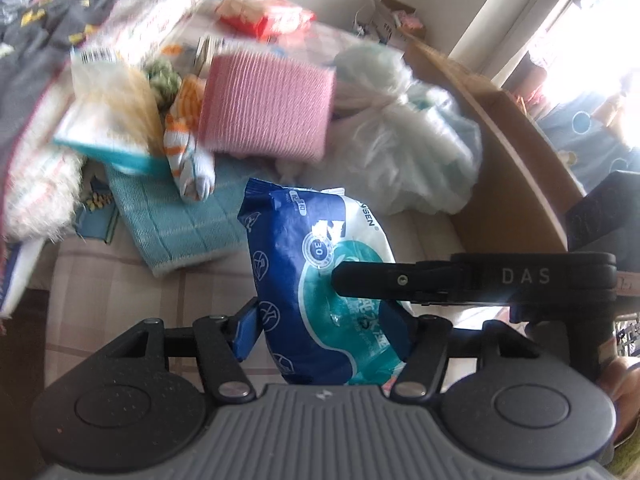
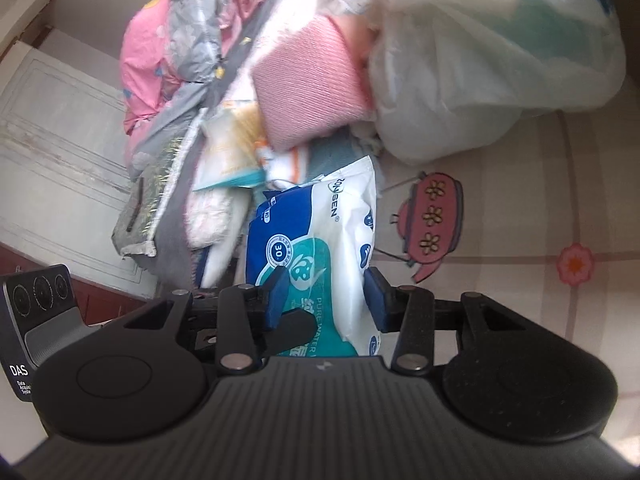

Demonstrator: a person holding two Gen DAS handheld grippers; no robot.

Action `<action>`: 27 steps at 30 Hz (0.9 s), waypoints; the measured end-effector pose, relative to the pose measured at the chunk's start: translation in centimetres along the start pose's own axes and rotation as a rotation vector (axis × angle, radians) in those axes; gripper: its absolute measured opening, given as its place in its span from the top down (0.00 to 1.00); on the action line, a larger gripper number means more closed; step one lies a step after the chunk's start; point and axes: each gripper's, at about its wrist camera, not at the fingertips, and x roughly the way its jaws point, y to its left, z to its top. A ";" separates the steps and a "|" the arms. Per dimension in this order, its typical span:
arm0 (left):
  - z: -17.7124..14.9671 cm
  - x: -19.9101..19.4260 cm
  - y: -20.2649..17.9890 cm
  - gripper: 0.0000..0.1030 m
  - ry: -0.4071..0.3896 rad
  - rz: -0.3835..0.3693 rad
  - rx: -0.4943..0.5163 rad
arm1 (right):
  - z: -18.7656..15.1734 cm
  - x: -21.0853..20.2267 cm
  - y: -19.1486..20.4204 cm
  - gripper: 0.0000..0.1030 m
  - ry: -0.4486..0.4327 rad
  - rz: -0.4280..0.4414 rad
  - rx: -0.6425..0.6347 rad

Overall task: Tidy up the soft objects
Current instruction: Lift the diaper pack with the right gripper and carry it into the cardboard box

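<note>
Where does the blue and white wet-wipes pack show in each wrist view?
Left wrist: blue and white wet-wipes pack at lower centre, between the left gripper's fingers.
Right wrist: same pack at centre, between the right gripper's fingers.
Shared landmark: pink ribbed cloth, above the pack in both.

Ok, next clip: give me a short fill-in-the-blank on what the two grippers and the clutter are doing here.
1. Both the left gripper and the right gripper have their fingers on either side of the same blue and white ____ pack.
2. The number printed in the circle on the wipes pack is ____.
3. The ribbed folded cloth behind the pack is ____ in colour.

Missing words: wipes; 30; pink
</note>
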 end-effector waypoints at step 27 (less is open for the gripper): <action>23.7 13.8 -21.9 0.37 0.003 -0.195 0.299 | 23.3 -20.8 -13.5 0.60 -0.288 -0.164 0.066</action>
